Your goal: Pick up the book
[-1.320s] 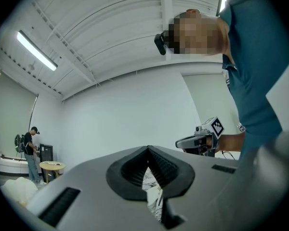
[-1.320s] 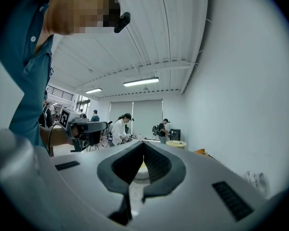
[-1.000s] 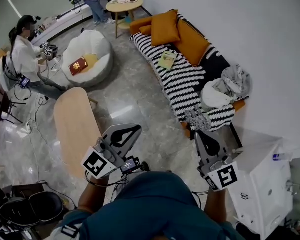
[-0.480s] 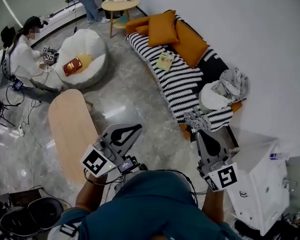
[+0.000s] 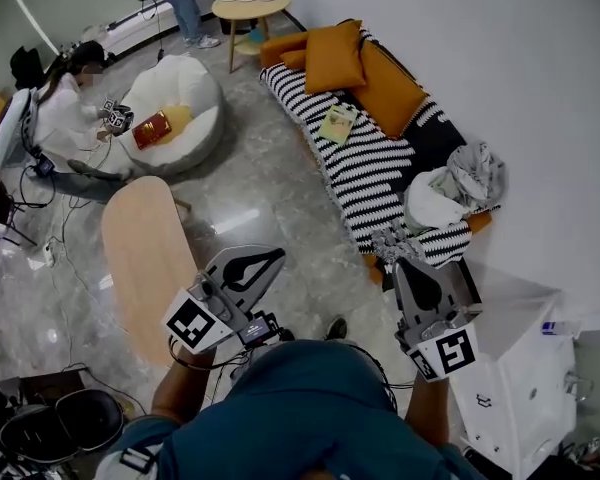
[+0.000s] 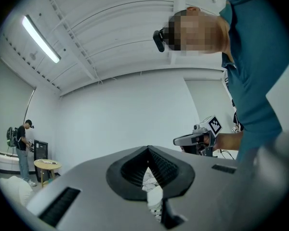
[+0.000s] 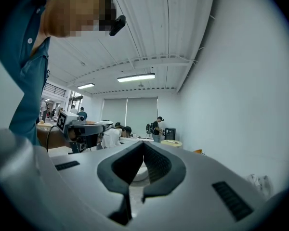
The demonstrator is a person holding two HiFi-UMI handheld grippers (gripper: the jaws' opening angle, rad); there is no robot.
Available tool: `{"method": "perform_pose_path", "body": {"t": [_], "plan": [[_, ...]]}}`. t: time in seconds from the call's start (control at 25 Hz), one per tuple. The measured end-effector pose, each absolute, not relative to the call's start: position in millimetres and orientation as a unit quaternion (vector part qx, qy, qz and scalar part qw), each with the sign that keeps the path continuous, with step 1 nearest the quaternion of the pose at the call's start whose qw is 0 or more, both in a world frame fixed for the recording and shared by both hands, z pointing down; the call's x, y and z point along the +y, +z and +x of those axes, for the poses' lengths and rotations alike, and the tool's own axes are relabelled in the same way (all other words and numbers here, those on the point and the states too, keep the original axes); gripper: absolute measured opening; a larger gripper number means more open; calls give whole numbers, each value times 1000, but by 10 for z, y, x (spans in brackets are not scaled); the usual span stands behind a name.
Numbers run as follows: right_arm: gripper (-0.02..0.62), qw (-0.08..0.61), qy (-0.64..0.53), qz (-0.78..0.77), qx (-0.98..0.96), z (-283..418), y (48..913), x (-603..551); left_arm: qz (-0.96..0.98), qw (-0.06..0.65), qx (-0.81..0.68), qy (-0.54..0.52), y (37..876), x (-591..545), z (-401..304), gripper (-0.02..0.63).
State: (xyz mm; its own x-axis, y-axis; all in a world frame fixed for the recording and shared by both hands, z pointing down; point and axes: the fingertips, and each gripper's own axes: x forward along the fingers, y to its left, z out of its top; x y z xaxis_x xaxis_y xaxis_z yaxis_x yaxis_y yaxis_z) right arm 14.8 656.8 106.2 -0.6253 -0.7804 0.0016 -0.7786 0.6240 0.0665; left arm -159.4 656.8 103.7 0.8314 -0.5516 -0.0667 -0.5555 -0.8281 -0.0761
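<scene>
The approach is judged in hand — left tool (image 5: 274, 257) and right tool (image 5: 404, 266) are shut, empty, well apart from the book (image 5: 337, 122) on the striped sofa (image 5: 372, 174) — closing in and opening are needed next.

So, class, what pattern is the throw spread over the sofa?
The sofa throw has black-and-white stripes. It shows best in the head view.

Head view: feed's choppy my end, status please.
Left gripper, right gripper: jaws shut, empty. Pale green book ahead on black-and-white striped sofa. Oval wooden table left, not blocking.
</scene>
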Motion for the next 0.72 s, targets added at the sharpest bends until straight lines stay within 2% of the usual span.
{"method": "perform_pose_path", "body": {"t": [0.72], "plan": [[14, 2, -15, 392, -920, 1321, 1233, 5931, -942, 45, 332, -6, 1124, 6134, -408, 3]]}}
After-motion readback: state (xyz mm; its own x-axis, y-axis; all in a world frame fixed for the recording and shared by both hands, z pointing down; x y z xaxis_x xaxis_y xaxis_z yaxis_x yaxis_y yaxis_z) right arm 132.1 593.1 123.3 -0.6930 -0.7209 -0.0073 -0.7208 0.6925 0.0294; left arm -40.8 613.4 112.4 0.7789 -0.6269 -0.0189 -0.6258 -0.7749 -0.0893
